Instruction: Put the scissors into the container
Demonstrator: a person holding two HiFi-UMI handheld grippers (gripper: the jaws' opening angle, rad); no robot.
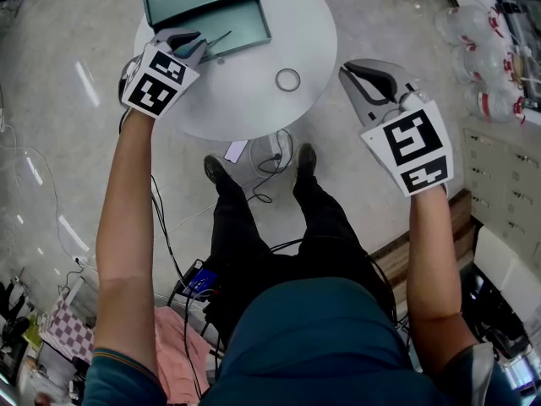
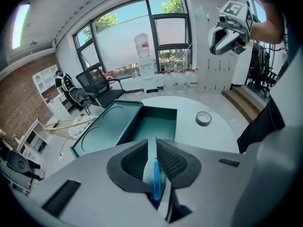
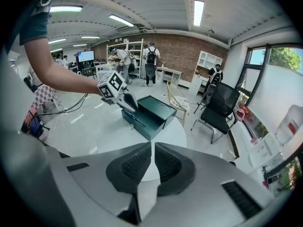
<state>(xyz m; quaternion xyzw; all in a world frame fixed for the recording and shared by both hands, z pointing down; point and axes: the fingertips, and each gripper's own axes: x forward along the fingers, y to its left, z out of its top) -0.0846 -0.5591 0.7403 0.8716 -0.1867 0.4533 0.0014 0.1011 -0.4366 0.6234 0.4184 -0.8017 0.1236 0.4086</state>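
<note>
the left gripper [image 2: 155, 145] has its fingers clamped on the blue-handled scissors [image 2: 156, 176], blades poking out ahead over the near edge of the open dark green container [image 1: 207, 7]; a tape ring [image 1: 287, 79] lies ahead and right of those fingers on the round white table [image 1: 245, 100]; the right gripper [image 1: 363, 74] hangs beyond the table's edge over the pale floor [image 1: 51, 142], fingers together on nothing; black office chair [image 3: 220, 108], brick wall [image 3: 175, 46] and tall windows [image 2: 142, 37] beyond

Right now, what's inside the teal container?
The container shows a bare floor, nothing lying in it. The left gripper, shut on the scissors, hangs over its near edge and hides that part.
</note>
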